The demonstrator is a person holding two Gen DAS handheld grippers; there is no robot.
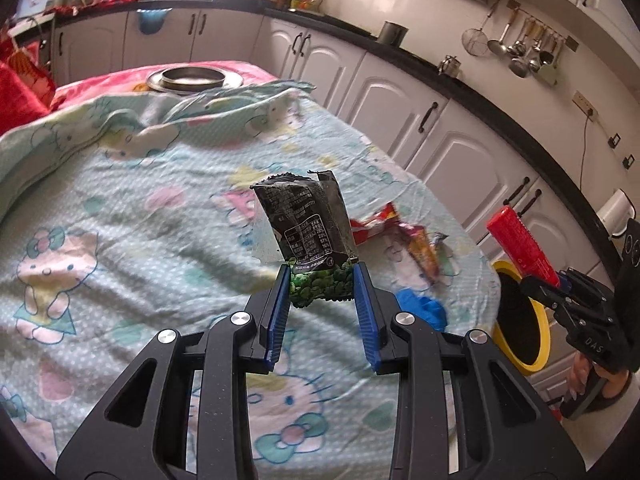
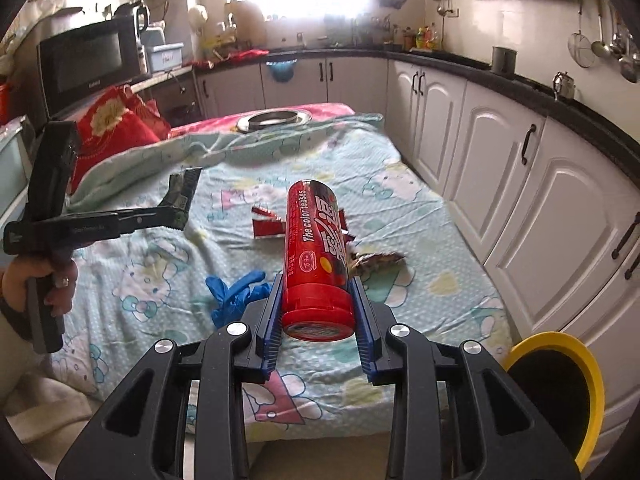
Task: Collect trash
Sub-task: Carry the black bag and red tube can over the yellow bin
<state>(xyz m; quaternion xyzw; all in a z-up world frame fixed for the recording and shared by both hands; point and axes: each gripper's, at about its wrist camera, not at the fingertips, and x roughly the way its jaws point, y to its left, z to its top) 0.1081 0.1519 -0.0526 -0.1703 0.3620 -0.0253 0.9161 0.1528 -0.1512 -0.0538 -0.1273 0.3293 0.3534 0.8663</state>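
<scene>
Left tongs [image 1: 322, 280] clamped the bottom edge of one dark snack wrapper [image 1: 308, 224], held upright above the tabletop [image 1: 120, 208]. Right tongs [image 2: 318, 300] gripped one red cylindrical candy tube [image 2: 316, 256] near its capped end, tube pointing away from the camera, also lifted off the surface. Both blue pad pairs pressed on their items.

Surface: tabletop covered with a light blue cartoon-cat print cloth, wrinkled, with a pink cloth under it at the far end. One round metal pan [image 1: 194, 78] sat at that far end.

Landmark = the pan. Nearer the camera than the pan, toward the tabletop's cabinet side, loose trash lay on the cloth:
- one red-and-white wrapper [image 2: 268, 226]
- one crumpled orange-gold wrapper [image 1: 424, 252], just beside the red one
- one blue glove [image 2: 236, 292], nearer still, bunched up

One yellow-rimmed bin [image 2: 560, 392] with a dark inside stood off the tabletop's near corner, on the cabinet side, well apart from the pan.

Room: kitchen. White cabinets [image 2: 500, 168] with dark handles ran under a black worktop along the wall past the pan and down the bin side. Utensils hung on a wall rail [image 1: 528, 48]. One microwave [image 2: 92, 60] and one red cushion [image 2: 116, 128] on the opposite side from the bin. Bright window behind the pan.
</scene>
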